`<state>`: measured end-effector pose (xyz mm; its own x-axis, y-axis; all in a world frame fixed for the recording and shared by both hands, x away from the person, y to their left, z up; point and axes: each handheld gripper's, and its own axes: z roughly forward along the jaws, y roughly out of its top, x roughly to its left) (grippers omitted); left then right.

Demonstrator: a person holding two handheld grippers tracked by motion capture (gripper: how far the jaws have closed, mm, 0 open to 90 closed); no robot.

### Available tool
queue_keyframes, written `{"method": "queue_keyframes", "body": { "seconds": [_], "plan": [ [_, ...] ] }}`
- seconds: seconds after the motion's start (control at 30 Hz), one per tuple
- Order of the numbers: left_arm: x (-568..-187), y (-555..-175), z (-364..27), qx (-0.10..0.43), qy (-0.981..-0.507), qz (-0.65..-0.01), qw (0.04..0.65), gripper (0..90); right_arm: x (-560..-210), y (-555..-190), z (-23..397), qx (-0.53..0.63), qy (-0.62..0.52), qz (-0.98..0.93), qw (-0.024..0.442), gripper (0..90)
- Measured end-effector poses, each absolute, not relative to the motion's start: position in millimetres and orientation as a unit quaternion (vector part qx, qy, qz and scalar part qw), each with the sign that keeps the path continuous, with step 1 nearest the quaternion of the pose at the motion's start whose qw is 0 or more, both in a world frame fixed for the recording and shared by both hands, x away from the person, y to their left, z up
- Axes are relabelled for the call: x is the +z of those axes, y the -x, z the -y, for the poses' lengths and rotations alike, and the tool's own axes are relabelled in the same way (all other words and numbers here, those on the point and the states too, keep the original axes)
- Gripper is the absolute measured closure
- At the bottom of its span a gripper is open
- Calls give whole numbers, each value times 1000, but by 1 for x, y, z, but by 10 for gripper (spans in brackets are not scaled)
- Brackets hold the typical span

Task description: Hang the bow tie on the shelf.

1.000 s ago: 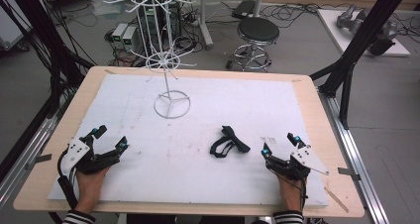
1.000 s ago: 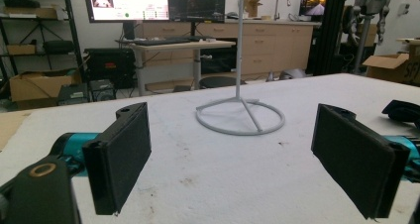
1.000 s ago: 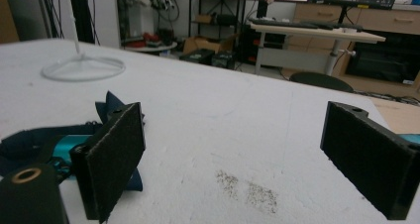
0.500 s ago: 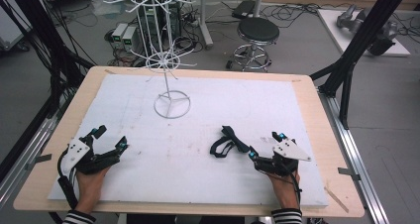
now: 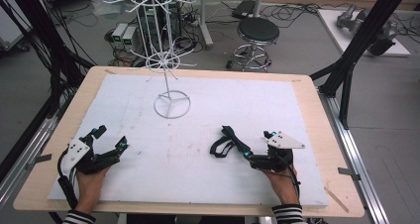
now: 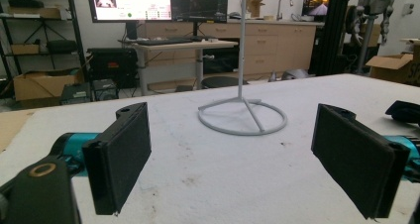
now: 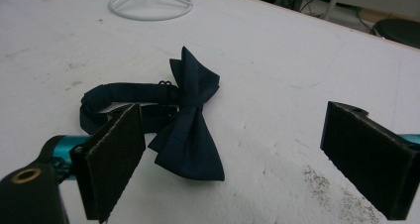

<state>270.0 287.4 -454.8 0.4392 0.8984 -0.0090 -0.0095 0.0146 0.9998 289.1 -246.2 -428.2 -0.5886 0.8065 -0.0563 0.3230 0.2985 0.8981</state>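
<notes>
A dark navy bow tie (image 5: 227, 140) with a looped strap lies flat on the white board (image 5: 277, 100), right of centre near the front. My right gripper (image 5: 256, 144) is open just to its right, jaws pointing at it. In the right gripper view the bow tie (image 7: 190, 125) lies ahead between the two spread pads, nearer the left one, and the right gripper (image 7: 237, 154) holds nothing. My left gripper (image 5: 112, 137) rests open at the front left, empty. The left gripper (image 6: 237, 154) faces the white wire stand's ring base (image 6: 242, 117).
The white wire stand (image 5: 172, 105) rises from the back middle of the board, with hooked wheels higher up. The board lies on a wooden table (image 5: 317, 135). Black frame posts flank the table; a stool (image 5: 257, 33) and cables are on the floor behind.
My right gripper has slid left and turned toward the bow tie, ending close beside it with jaws still spread. The left gripper and the bow tie have stayed where they were.
</notes>
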Motion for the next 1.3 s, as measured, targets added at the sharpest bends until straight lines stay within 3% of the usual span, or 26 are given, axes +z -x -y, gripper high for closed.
{"method": "queue_keyframes", "body": {
  "seconds": [0.73, 1.3],
  "plan": [
    [-455, -270, -287, 375, -592, -374, 607, 159, -426, -308, 231, 407, -368, -821, 156, 93],
    [-455, -270, -287, 375, -592, -375, 607, 159, -431, -316, 222, 365, -359, -849, 134, 298]
  ]
}}
